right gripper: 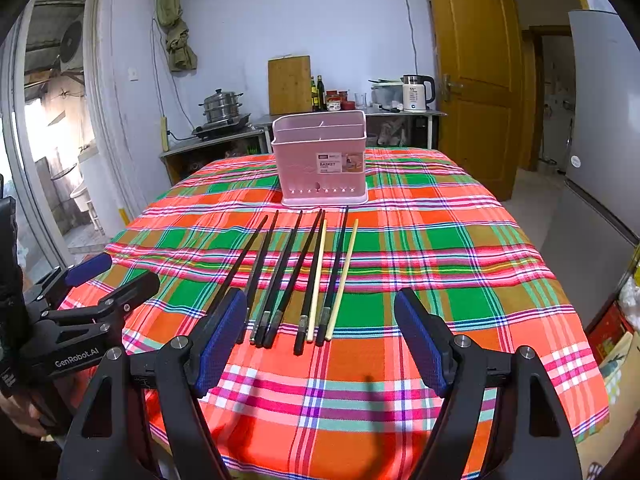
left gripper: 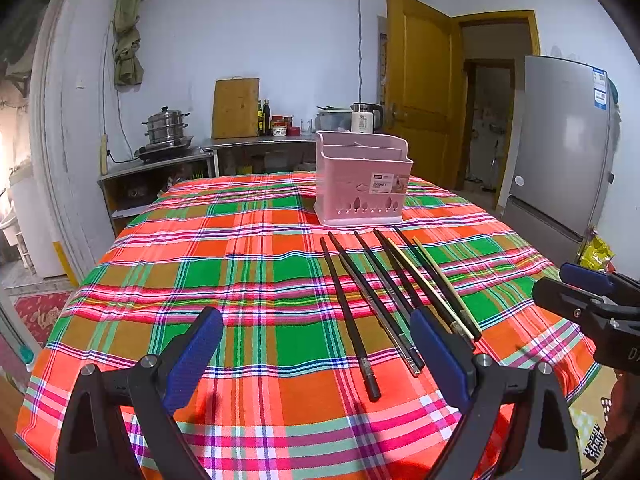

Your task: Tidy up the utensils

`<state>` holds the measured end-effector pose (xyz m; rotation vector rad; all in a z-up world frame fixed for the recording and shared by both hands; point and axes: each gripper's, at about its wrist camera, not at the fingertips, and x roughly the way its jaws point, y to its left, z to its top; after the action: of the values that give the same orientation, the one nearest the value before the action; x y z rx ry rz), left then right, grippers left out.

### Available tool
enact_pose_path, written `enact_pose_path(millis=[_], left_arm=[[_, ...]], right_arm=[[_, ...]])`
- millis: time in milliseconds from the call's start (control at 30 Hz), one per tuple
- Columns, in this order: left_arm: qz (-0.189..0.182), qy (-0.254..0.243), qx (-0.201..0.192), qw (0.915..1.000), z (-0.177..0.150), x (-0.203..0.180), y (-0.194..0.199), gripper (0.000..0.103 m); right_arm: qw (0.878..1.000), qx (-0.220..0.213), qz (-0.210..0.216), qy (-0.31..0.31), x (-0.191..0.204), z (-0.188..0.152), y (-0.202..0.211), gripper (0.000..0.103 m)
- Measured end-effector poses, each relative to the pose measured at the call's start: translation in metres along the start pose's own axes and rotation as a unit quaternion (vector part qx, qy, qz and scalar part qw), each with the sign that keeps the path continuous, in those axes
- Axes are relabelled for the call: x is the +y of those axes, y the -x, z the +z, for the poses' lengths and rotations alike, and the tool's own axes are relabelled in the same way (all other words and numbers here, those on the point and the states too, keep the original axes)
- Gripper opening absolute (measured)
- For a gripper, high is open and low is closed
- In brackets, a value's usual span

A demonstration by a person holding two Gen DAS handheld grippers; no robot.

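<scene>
Both of my grippers are spread wide and hold nothing. My left gripper point(left gripper: 316, 354) hangs above the near edge of the table point(left gripper: 256, 272), with its right blue pad point(left gripper: 438, 354) in front of the near ends of the chopsticks point(left gripper: 384, 296), but I cannot tell if it touches them. My right gripper point(right gripper: 320, 340) is also wide, and the near ends of the chopsticks point(right gripper: 296, 276) lie between its two pads from this view; the pads seem above the cloth, not on it.

The chopsticks lie side by side on the plaid tablecloth point(right gripper: 440, 248), most of them black and two of pale wood, with their far tips just in front of the pink basket point(right gripper: 320, 158). The basket point(left gripper: 362, 178) stands upright at the far part of the table and has compartments inside.

On the basket label I read "BASKET". On the body of my left gripper point(right gripper: 76, 320), seen from the right wrist view, is written "GenRobot.AI". The white kettle point(right gripper: 416, 94) has "55" on it.

Only the left wrist view shows the whole fridge point(left gripper: 560, 152) with its stickers; only the right wrist view shows my left hand point(right gripper: 20, 412) under the gripper.
</scene>
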<state>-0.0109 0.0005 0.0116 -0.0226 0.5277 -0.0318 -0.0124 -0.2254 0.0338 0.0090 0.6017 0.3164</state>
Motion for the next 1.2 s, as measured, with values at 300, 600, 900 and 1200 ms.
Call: enact_pose_path(millis=[300,600,900,1200], left_arm=[[-0.001,0.001,0.001,1.0000,-0.001,0.000,-0.001,0.095],[-0.005,0.003,0.015,0.9999,0.001,0.002,-0.014,0.095],[-0.026,-0.007,0.096,0.9950,0.018,0.012,-0.083,0.073],[-0.046,0.008,0.157,0.9864,0.043,0.016,-0.152,0.060]], right_arm=[[1.000,0.000,0.000,0.000,0.000,0.000,0.000,0.076],[1.000,0.005,0.001,0.002,0.000,0.000,-0.004,0.076],[0.999,0.027,0.012,0.013,-0.004,0.017,-0.037,0.070],[0.996,0.081,0.029,0.008,-0.019,0.053,-0.114,0.039]])
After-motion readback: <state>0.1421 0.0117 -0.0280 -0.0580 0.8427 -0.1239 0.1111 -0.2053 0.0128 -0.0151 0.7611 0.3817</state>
